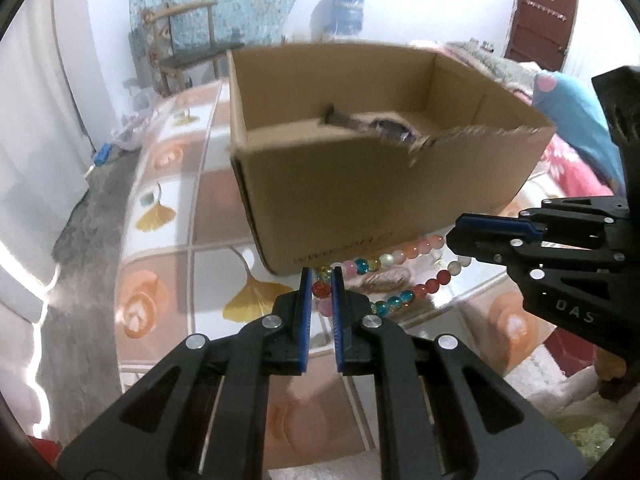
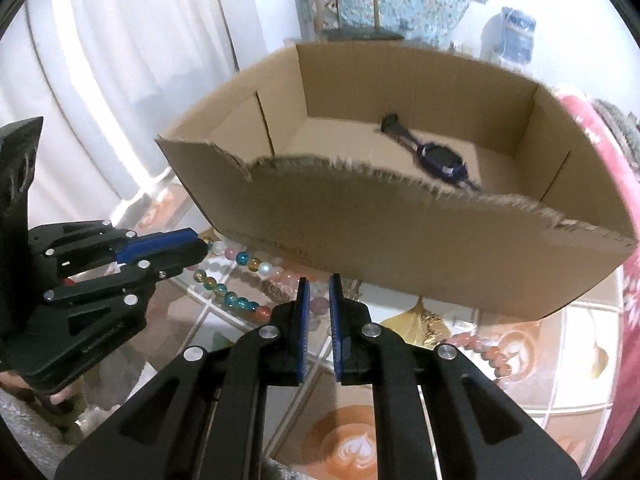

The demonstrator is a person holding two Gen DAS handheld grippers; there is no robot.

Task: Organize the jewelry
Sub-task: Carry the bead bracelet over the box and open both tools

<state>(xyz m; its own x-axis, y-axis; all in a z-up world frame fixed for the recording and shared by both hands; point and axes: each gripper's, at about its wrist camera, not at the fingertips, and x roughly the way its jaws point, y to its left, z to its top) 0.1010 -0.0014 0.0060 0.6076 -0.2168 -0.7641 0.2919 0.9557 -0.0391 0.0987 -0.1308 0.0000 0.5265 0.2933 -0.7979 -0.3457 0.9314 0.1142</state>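
Note:
A loop of coloured beads (image 1: 384, 276) lies on the patterned table just in front of an open cardboard box (image 1: 360, 184). A dark blue watch (image 2: 436, 160) lies inside the box (image 2: 400, 232). My left gripper (image 1: 322, 276) has its jaws narrowly apart around the red bead at the loop's left end. My right gripper (image 2: 319, 282) has its jaws narrowly apart around a pink bead at the loop's (image 2: 240, 276) right end. Each gripper also shows in the other's view, the right (image 1: 452, 240) and the left (image 2: 200, 246).
A second string of pink and orange beads (image 2: 492, 354) lies on the table to the right. The table (image 1: 168, 240) has a glossy leaf-and-coffee pattern. A chair (image 1: 188, 40) and a water bottle (image 1: 344, 12) stand behind. Red bedding (image 2: 616, 200) lies at the right.

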